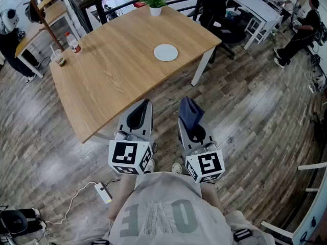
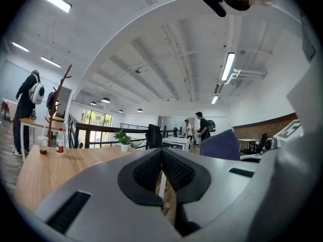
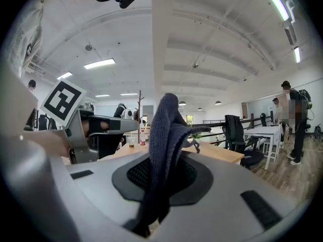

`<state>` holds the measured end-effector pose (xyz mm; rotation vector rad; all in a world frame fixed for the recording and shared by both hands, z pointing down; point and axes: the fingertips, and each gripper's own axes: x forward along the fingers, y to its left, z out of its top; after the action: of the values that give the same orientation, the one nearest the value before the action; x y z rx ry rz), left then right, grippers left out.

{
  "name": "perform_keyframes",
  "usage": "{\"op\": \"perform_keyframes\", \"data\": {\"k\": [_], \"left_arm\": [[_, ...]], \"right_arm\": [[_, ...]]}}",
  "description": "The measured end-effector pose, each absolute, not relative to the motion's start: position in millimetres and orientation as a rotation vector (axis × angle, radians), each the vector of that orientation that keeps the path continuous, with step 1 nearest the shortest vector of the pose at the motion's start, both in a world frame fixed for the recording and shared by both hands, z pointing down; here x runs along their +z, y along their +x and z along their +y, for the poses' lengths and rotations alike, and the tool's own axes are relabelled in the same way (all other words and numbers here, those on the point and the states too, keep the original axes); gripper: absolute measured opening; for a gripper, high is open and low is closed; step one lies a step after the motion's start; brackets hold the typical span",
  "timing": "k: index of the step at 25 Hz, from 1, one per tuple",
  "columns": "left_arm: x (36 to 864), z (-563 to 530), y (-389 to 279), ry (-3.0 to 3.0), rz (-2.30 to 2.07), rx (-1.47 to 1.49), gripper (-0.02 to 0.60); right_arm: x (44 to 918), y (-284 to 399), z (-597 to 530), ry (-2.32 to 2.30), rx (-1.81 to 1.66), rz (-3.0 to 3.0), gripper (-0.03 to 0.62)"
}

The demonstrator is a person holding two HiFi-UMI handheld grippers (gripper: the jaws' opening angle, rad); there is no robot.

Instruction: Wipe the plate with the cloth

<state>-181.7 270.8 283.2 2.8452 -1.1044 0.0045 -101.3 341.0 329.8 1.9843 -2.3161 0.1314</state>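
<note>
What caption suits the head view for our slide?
Right tongs clamp a dark blue cloth; white plate sits on the wooden table.

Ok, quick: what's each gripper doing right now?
Left gripper: closed, nothing in it.
Right gripper: closed on the dark blue cloth.

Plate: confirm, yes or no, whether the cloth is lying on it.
No, the plate sits bare on the table, while the cloth is clamped in the right gripper.
</note>
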Motion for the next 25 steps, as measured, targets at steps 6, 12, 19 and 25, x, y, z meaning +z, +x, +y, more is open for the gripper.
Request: {"op": "perform_keyframes", "data": {"k": [6, 12, 19, 25], "left_arm": [[285.4, 281.0, -168.7, 2.871, -1.099, 0.079, 0.006], [296.1, 279.5, -165.6, 2.84, -1.154, 0.161, 0.006], [307.0, 284.3, -135.8, 2.791, -1.219, 0.179, 0.006], [316.5, 308.4, -101.9, 2.818, -1.285, 0.258, 0.006]], "right_arm": [[335.3, -93.8, 348.6, 1.944, 0.125, -2.323, 0.06], [342.8, -85.8, 352.1, 1.925, 0.158, -2.35, 0.06], [357.7, -52.9, 380.1, 1.874, 0.202, -2.363, 0.061], [389.4, -6.6, 401.4, 1.827, 0.329, -2.353, 0.06]]}}
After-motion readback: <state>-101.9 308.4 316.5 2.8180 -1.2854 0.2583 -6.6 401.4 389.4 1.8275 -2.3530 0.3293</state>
